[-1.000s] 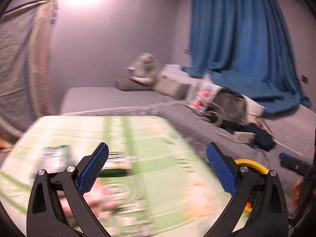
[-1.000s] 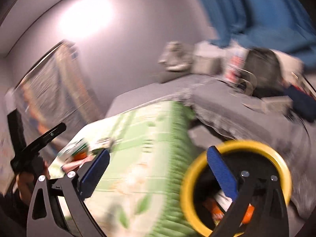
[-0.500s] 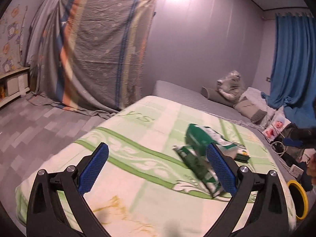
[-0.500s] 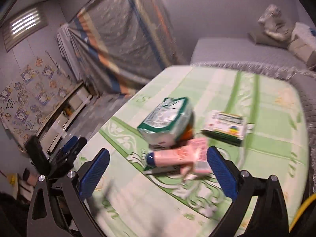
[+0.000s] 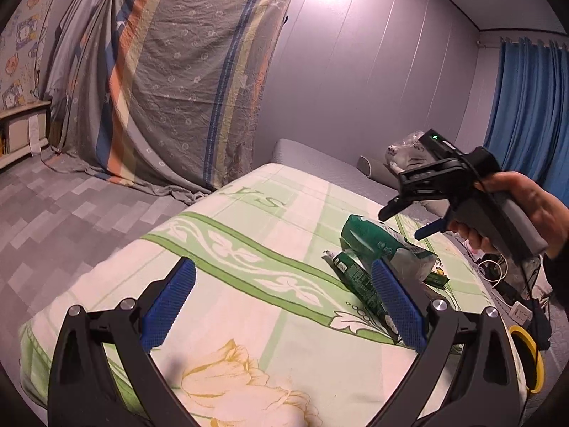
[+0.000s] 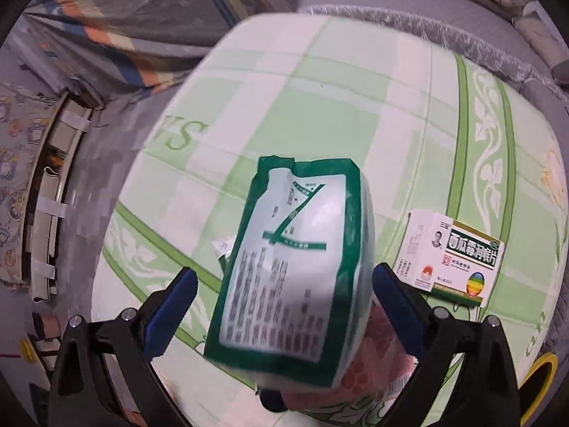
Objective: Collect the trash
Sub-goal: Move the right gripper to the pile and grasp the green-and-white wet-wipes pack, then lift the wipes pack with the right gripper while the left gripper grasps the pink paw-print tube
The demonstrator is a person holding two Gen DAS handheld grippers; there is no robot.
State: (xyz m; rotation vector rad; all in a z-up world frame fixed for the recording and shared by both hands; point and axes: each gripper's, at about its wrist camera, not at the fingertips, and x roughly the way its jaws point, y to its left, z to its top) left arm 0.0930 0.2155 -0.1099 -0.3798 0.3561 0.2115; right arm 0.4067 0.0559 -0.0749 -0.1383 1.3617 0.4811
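Observation:
A pile of trash lies on a green-and-white patterned mattress (image 5: 249,256). On top is a green-and-white packet (image 6: 295,267), also in the left wrist view (image 5: 377,245). Under it lie a pink tube (image 6: 370,373) and a dark green wrapper (image 5: 359,281). A white-and-green medicine box (image 6: 451,259) lies to the right. My right gripper (image 6: 284,302) is open and hovers right over the packet, jaws on either side, not touching. It shows in the left wrist view (image 5: 409,220) above the pile. My left gripper (image 5: 284,302) is open and empty over the bare mattress.
A yellow-rimmed bin (image 5: 530,356) stands on the floor past the mattress's right edge and shows in the right wrist view (image 6: 540,370). A striped sheet (image 5: 177,82) hangs on the far wall. A grey bed (image 5: 320,160) with pillows lies behind.
Both grippers swung from the bin and bed to the mattress. The right gripper then dropped close over the green-and-white packet. The left gripper held nearly still in the last half second.

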